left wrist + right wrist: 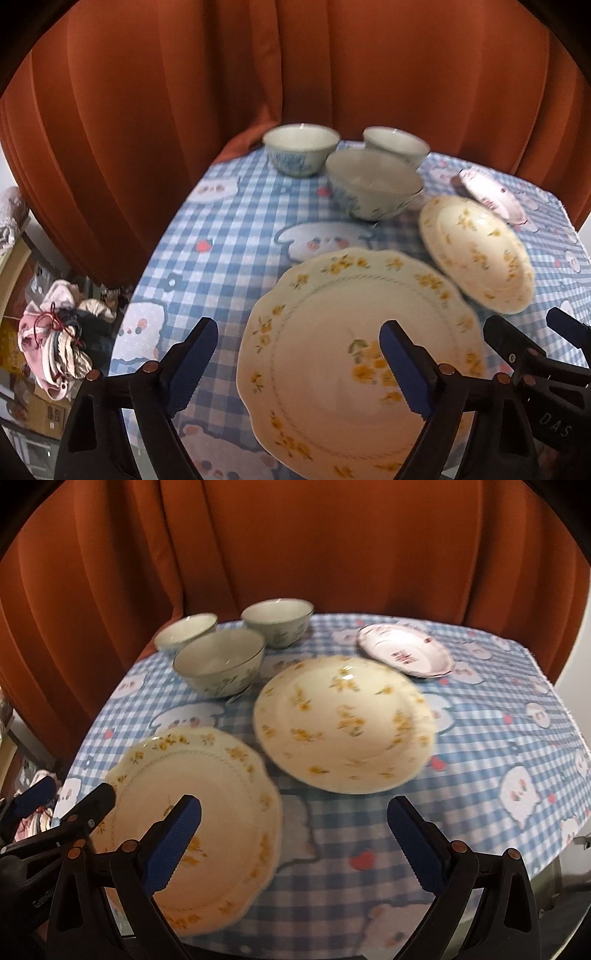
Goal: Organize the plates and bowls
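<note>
From my left wrist, my left claw [299, 365] hangs spread and empty above the near edge of the table [229, 229]. Its right finger sits over the big scalloped plate [332, 354], its left over bare checked cloth; I can't tell whether either touches anything. Just beyond lies the round flowered plate [476, 254], and past that the small pink-rimmed plate [495, 195]. Three bowls stand at the back by the orange curtain [258, 66]: the nearest bowl [373, 184], the left bowl [301, 147] and the far bowl [397, 142]. My right claw [528, 332] pokes in at the lower right.

From my right wrist, my right claw [295, 845] is also spread, gripping nothing, with cloth between its fingers. Its left finger overlaps the scalloped plate's rim.

As I judge it, nothing is sorted yet. All three plates lie singly and all three bowls stand apart, none nested. Stacking the plates and nesting the bowls is all still to do, and the scalloped plate looks like my first pick.
</note>
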The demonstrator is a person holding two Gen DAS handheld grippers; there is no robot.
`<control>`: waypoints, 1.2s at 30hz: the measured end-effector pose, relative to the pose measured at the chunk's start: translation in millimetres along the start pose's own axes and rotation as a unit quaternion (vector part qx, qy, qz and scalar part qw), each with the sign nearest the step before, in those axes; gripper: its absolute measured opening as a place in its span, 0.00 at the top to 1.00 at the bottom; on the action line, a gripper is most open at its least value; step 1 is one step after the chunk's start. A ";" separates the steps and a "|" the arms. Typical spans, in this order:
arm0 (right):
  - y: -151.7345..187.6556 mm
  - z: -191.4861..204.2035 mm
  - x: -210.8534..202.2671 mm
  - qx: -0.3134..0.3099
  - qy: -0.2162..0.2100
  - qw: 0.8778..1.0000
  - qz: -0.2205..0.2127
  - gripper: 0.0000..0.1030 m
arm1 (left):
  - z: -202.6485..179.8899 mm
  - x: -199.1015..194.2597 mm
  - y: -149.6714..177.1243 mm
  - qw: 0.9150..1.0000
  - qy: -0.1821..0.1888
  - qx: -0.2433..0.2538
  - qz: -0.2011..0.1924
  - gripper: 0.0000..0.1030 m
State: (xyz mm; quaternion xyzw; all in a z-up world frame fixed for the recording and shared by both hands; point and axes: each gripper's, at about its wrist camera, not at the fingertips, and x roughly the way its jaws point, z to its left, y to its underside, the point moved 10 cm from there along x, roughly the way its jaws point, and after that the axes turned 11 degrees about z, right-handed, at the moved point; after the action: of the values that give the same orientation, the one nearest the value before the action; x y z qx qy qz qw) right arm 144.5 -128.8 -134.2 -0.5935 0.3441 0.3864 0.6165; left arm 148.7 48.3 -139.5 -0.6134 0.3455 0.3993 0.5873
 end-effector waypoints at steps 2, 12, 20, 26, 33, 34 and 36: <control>0.3 7.0 12.1 0.002 0.002 1.000 0.018 0.05 | 3.8 13.4 3.2 1.000 0.003 0.000 0.020 0.13; 10.2 28.2 69.2 0.005 0.007 0.995 0.095 0.17 | 13.7 59.5 11.2 0.996 0.016 0.009 0.091 0.19; 18.0 39.8 89.0 0.007 0.000 0.991 0.136 0.35 | 6.2 71.0 14.5 0.993 0.031 0.035 0.112 0.29; 18.5 39.5 89.9 0.015 -0.002 0.990 0.142 0.35 | 4.6 71.6 12.6 0.993 0.035 0.034 0.112 0.30; 20.0 39.4 89.2 0.024 -0.001 0.987 0.160 0.35 | 7.1 69.5 13.7 0.991 0.033 0.025 0.130 0.30; 20.7 39.9 88.4 0.023 -0.001 0.986 0.163 0.35 | 7.6 67.6 13.6 0.991 0.030 0.024 0.132 0.30; 20.4 41.5 85.8 0.018 0.003 0.986 0.168 0.36 | 7.7 62.4 12.2 0.991 0.031 0.020 0.133 0.30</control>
State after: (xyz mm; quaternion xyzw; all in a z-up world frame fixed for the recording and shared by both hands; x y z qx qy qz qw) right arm 164.9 -81.6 -217.1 -0.5174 0.4475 0.4765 0.5523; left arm 164.7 58.0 -200.7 -0.5623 0.4494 0.4477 0.5304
